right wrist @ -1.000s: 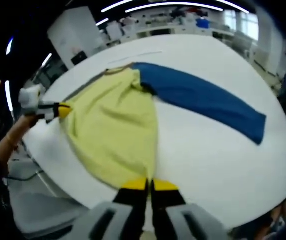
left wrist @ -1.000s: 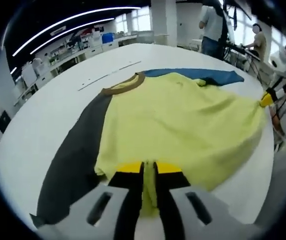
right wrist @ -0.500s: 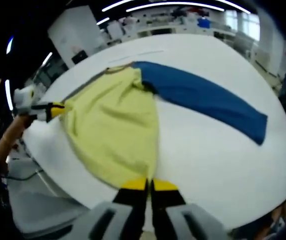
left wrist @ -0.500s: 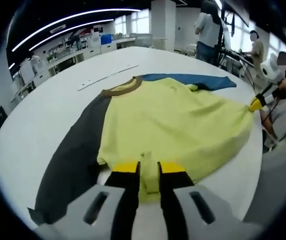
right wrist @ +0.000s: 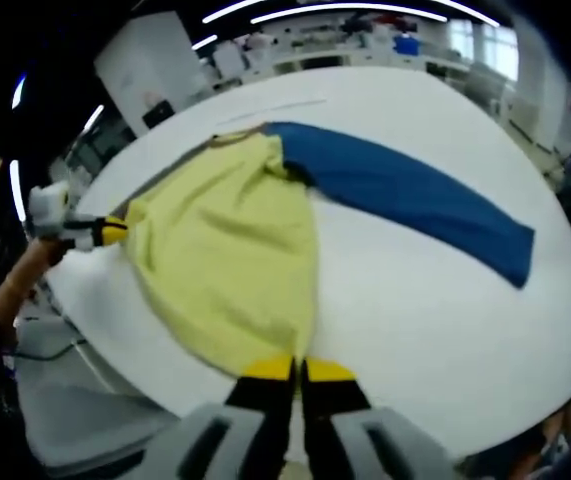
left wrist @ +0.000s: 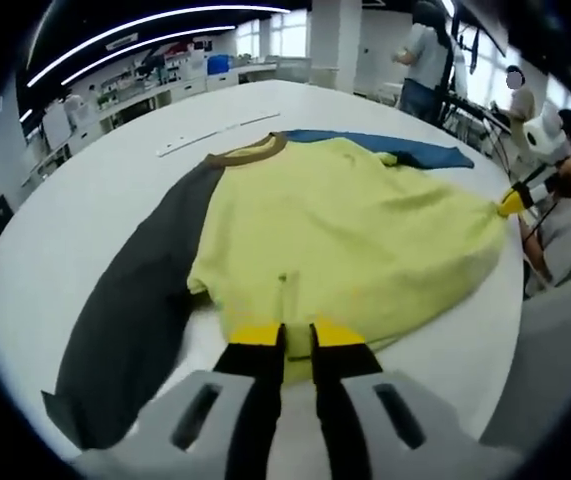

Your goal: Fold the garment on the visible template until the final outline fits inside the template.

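A wide white table (right wrist: 415, 330) carries the garment (left wrist: 335, 230), spread flat with its grey sleeve (left wrist: 125, 330) and blue sleeve (right wrist: 405, 195) out. The left gripper (left wrist: 297, 340) and right gripper (right wrist: 298, 372) each pinch a hem corner, jaws clamped on yellow cloth, probably to keep the hem taut for folding.

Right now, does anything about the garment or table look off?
Nothing is damaged. The garment lies flat on the white table, with the jaws of the left gripper and right gripper pinching its hem corners. The mismatched grey sleeve and blue sleeve look deliberate.
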Action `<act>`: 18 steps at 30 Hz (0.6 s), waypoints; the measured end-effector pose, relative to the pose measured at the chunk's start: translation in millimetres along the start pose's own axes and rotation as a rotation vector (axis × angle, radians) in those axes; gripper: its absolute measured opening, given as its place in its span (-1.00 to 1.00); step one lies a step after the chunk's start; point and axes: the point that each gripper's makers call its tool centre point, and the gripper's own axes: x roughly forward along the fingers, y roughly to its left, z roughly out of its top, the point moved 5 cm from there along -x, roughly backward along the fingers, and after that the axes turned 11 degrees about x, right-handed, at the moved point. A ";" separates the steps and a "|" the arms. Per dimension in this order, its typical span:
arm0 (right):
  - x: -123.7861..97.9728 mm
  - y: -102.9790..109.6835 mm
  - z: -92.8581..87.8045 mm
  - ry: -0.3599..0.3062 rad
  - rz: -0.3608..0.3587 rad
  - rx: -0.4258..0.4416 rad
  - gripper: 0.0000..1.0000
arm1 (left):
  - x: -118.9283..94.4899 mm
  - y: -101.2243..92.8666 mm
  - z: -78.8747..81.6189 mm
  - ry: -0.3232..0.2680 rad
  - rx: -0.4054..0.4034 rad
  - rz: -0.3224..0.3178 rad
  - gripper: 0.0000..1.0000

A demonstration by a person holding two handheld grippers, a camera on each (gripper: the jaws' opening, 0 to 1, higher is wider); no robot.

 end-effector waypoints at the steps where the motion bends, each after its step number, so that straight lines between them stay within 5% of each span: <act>1: 0.0 0.3 -0.1 -0.001 0.000 0.000 -1.00 | 0.8 0.4 -1.5 0.002 0.001 0.000 -0.86; 18: -1.9 -0.5 -2.5 -0.011 0.006 0.000 -1.00 | -2.0 -4.6 -3.3 0.023 -0.034 0.002 -1.00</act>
